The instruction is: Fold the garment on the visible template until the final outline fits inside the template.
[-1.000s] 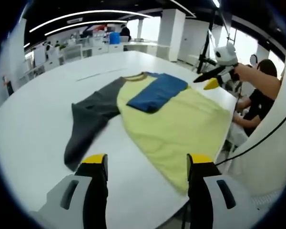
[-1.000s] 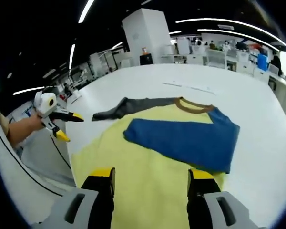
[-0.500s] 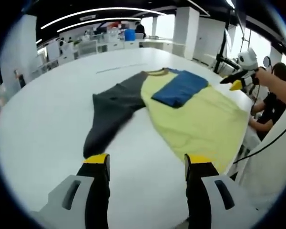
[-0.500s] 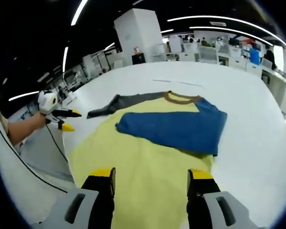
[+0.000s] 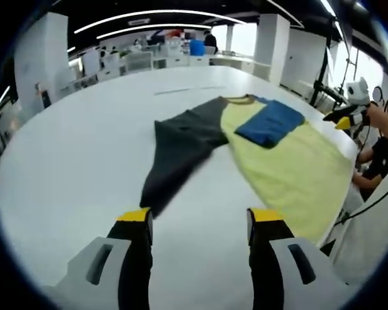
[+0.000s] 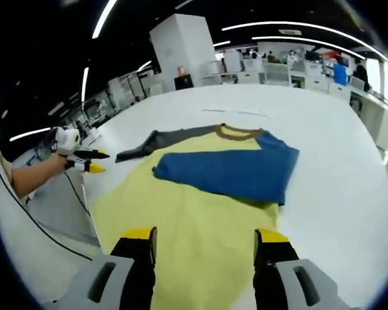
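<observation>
Garment [image 5: 271, 155] overhangs table [image 5: 64, 168] edge, grey sleeve [image 5: 178, 152] outstretched.

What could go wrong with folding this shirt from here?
The yellow shirt body reaches the edge of the white table nearest the person, so it might slip off. The grey sleeve lies stretched out, not yet folded; dragging it could pull loose the blue sleeve, already folded over the body. Both grippers are open and hold nothing.
</observation>
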A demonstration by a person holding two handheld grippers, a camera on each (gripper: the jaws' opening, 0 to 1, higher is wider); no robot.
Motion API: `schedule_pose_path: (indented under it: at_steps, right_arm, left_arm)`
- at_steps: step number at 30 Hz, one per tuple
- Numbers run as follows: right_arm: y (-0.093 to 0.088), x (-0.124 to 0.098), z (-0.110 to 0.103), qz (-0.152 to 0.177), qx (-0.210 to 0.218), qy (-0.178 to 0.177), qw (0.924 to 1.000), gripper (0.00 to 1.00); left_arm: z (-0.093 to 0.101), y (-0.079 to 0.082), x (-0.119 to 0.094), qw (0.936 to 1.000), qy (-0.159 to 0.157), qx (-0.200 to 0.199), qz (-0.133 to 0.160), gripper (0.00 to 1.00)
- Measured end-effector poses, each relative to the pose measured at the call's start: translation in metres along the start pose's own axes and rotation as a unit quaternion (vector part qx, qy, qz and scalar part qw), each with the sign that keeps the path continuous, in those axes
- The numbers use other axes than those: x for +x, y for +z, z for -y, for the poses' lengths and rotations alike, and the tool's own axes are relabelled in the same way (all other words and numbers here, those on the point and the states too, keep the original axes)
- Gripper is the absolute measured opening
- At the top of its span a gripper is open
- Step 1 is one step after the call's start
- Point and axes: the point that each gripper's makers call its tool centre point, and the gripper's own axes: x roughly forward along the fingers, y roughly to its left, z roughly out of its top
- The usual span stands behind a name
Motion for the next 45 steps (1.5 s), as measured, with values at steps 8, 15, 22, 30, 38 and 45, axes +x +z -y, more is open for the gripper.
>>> schedule_pose_path:
  at_steps: [8, 15, 22, 30, 38, 45]
  right_arm:
    - [-0.007, -0.01, 0.007, 0.001, 0.007, -0.01, 0.9999, 0.58]
    - [-0.012, -0.017, 0.015, 0.003, 0.018, -0.019, 0.9997, 0.58]
    - [-0.013, -0.019, 0.018, 0.004, 0.021, -0.025, 0.9995, 0.58]
    - [-0.016, -0.019, 0.018, 0.003, 0.022, -0.025, 0.9994, 0.58]
    - [-0.018, -0.02, 0.019, -0.001, 0.024, -0.026, 0.9994, 0.58]
    - [-0.016, -0.023, 0.019, 0.004, 0.024, -0.026, 0.9994, 0.58]
  left_arm:
    - [-0.013, -0.011, 0.006, 0.9997, 0.018, -0.01, -0.012, 0.49]
    - [-0.023, -0.013, 0.008, 0.9986, 0.031, -0.043, -0.006, 0.42]
    - [-0.035, -0.015, 0.01, 0.9963, 0.045, -0.073, -0.002, 0.37]
    - [-0.038, -0.011, 0.013, 0.9948, 0.046, -0.09, 0.005, 0.31]
    - [-0.045, -0.01, 0.017, 0.994, 0.057, -0.094, 0.003, 0.23]
    - [-0.048, -0.012, 0.02, 0.9937, 0.061, -0.094, -0.004, 0.15]
